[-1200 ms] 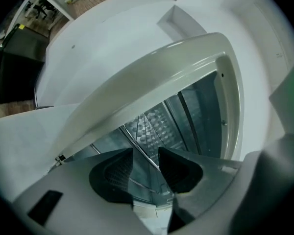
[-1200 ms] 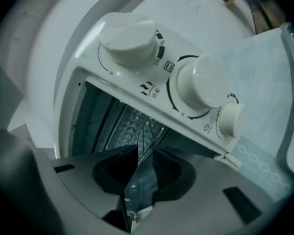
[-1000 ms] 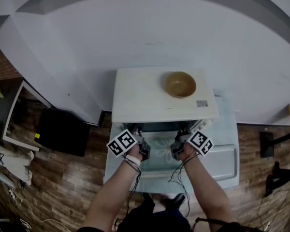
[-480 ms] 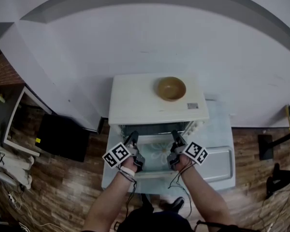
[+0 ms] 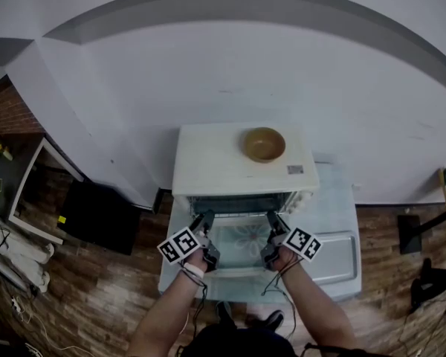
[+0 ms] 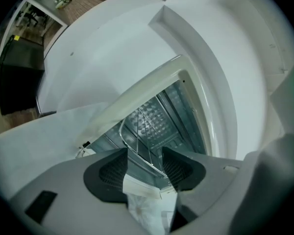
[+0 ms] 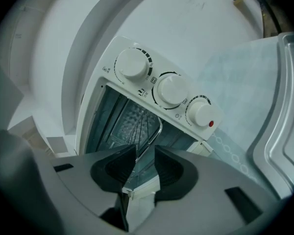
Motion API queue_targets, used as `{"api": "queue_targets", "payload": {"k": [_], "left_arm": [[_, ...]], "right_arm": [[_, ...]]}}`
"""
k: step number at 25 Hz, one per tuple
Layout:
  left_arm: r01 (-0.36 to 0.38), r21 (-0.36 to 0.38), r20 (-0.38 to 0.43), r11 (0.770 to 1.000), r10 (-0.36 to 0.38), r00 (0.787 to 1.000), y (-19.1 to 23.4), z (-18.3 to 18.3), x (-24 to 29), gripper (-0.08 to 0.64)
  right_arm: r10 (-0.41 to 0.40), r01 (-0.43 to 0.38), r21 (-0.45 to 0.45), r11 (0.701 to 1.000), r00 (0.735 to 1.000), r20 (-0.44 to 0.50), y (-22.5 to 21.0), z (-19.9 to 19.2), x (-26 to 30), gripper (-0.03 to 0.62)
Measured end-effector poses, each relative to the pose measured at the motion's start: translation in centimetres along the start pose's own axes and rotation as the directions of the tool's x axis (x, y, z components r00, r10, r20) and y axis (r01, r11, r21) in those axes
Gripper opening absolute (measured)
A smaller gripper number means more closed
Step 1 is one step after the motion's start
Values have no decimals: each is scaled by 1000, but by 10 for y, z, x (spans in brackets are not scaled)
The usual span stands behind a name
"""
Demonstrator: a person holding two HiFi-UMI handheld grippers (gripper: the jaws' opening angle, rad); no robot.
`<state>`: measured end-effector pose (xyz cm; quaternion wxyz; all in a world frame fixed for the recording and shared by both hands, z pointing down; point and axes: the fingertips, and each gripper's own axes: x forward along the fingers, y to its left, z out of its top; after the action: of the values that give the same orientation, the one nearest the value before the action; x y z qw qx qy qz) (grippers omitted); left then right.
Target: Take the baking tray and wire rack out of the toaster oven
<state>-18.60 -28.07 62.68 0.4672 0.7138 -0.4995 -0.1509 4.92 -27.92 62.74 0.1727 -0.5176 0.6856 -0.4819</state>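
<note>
In the head view, the left gripper (image 5: 202,219) and the right gripper (image 5: 273,217) are held side by side, both pointing at the open mouth of the white toaster oven (image 5: 241,169) just ahead of them. The oven's glass door (image 5: 241,242) lies folded down beneath and between the two. A brown bowl (image 5: 264,144) sits on the oven's top, beyond both grippers. The baking tray (image 5: 340,257) lies flat on the cloth-covered table (image 5: 334,195), out to the right of the right gripper and outside the oven. In the left gripper view, the left gripper (image 6: 144,153) has its jaws opening and wide apart. The wire rack (image 6: 146,119) sits inside the oven straight ahead, and its curved front wire runs down into the gap between the dark pads (image 6: 112,169), with neither pad pressing on it. In the right gripper view, the right gripper (image 7: 146,153) also has its jaws opening, with a narrower gap than the left. The wire rack's (image 7: 146,124) front corner shows just ahead in that gap, free of the pads. Three white knobs (image 7: 170,89) stand above and to the right of the jaws, and the baking tray's rim (image 7: 280,131) curves along the far right.
</note>
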Motion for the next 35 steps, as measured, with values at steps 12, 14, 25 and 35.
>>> {"api": "queue_targets", "payload": {"k": [12, 14, 25, 35], "left_arm": [[-9, 16, -108, 1000, 11, 994, 25, 26, -1, 146], [-1, 44, -109, 999, 6, 994, 23, 25, -4, 118], [29, 127, -127, 991, -13, 992, 11, 0, -43, 107], [52, 210, -157, 976, -19, 987, 1, -19, -76, 123]], "right_arm": [[-55, 52, -53, 997, 997, -52, -13, 27, 11, 114], [-50, 45, -76, 996, 997, -66, -11, 24, 8, 95], [-34, 22, -108, 994, 994, -107, -12, 2, -33, 98], [-17, 5, -126, 992, 996, -93, -4, -11, -70, 100]]}}
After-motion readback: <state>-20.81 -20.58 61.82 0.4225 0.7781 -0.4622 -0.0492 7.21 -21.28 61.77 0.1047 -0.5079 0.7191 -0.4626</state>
